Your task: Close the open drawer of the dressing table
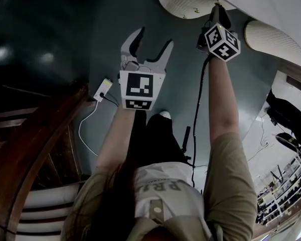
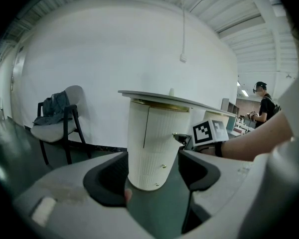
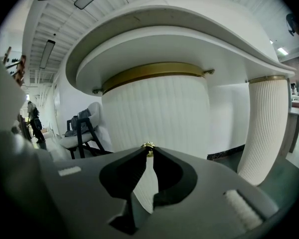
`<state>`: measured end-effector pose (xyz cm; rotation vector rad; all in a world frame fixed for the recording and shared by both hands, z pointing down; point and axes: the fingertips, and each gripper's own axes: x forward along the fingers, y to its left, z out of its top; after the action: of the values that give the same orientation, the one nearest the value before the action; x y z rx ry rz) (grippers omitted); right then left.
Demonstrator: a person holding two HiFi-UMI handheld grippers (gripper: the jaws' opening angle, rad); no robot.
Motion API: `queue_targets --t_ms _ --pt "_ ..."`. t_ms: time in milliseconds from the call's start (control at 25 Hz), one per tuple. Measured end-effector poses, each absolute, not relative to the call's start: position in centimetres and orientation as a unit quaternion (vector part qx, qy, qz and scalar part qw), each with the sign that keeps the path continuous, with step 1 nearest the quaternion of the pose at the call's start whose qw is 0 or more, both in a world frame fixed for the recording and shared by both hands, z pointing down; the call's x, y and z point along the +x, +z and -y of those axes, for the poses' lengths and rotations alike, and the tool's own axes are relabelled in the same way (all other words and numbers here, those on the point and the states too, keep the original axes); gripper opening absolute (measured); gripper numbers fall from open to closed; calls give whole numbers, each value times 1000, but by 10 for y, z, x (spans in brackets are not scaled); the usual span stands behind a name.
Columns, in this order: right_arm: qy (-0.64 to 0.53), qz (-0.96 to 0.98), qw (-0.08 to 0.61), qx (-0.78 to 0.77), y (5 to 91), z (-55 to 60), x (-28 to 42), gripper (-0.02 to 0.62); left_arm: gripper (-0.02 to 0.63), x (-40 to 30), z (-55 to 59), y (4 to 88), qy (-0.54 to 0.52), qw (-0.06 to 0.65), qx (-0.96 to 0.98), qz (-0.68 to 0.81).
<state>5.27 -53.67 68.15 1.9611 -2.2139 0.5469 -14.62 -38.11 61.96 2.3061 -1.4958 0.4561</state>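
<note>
Grippers come first, since they are nearest me. My left gripper [image 1: 154, 39] is back from the table [image 3: 189, 29]. Its jaws are wide and hold nothing. My right gripper [image 1: 218, 9] is up against the table. Its jaws are nearly together and pinch the small gold knob [image 3: 148, 146]. The knob sits on the drawer [image 3: 154, 108], the round white ribbed front just under the table top. I cannot tell how far the drawer sticks out from the table. Far past the table is a chair [image 2: 57, 128].

I think the job now is to push the drawer in. To do it well, I should push straight at the table, not up, down or sideways. That way the drawer slides and does not jam. The knob is tiny, so I should pinch it firmly and go slow, or the jaws may slip off. I should not twist it. My left gripper is best held away from the table so nothing gets bumped. I should stop when the drawer front lines up with the rest of the table.
</note>
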Motion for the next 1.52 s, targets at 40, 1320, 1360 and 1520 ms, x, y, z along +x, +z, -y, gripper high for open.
queue_targets --t_ms 40,1320,1360,1520 --pt "182 734 67 651 682 536 52 46 328 -146 380 619 161 177 814 529" --pt "118 777 83 612 446 352 65 141 328 -119 295 404 123 136 811 556" --pt "111 779 83 612 430 340 66 141 328 -117 290 392 120 132 812 557" --pt "101 784 60 610 365 293 73 141 328 -105 265 342 99 117 814 561"
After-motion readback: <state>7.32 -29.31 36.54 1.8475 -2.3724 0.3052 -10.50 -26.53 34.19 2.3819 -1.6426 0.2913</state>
